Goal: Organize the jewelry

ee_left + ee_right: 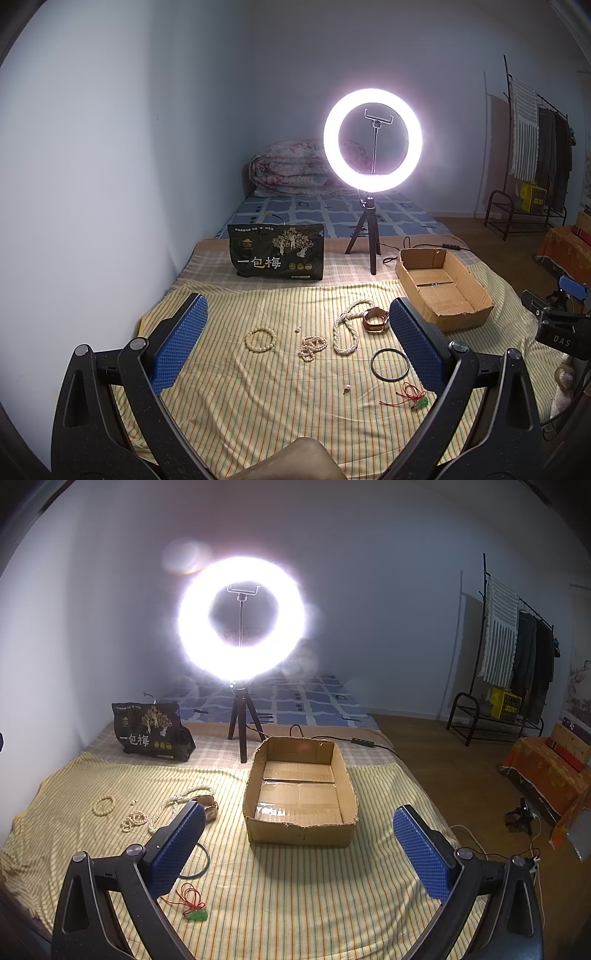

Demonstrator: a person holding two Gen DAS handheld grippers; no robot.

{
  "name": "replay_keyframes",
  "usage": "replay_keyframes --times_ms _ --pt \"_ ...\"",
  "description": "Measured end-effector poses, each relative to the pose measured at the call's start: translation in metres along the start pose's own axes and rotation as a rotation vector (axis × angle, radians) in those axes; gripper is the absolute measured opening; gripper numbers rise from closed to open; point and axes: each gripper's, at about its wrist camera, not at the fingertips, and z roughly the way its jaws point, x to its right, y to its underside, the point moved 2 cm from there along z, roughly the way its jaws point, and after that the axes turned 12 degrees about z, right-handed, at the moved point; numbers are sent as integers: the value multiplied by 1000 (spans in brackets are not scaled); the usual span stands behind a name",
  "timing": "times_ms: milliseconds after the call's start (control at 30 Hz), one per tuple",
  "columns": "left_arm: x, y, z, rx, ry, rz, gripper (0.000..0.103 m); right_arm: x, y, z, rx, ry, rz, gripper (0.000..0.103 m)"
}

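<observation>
Jewelry lies on a striped yellow cloth: a pale bead bracelet (260, 339), a small bead cluster (312, 347), a long pearl necklace (346, 328), a brown watch (376, 319), a dark bangle (390, 364), a red cord with a green pendant (412, 397) and two loose beads. An empty cardboard box (301, 794) stands to their right. My left gripper (295, 343) is open above the jewelry, holding nothing. My right gripper (299, 849) is open in front of the box, empty. The pendant (195, 915) lies near its left finger.
A lit ring light on a tripod (371, 140) stands behind the cloth, its cable running right. A black snack bag (277, 254) stands at the back left. A wall runs along the left. A clothes rack (517, 657) and floor lie to the right.
</observation>
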Motion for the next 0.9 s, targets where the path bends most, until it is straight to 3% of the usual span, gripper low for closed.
replay_keyframes --times_ms 900 --pt "2 -1 2 -8 -2 -3 100 -5 3 4 -13 -6 0 103"
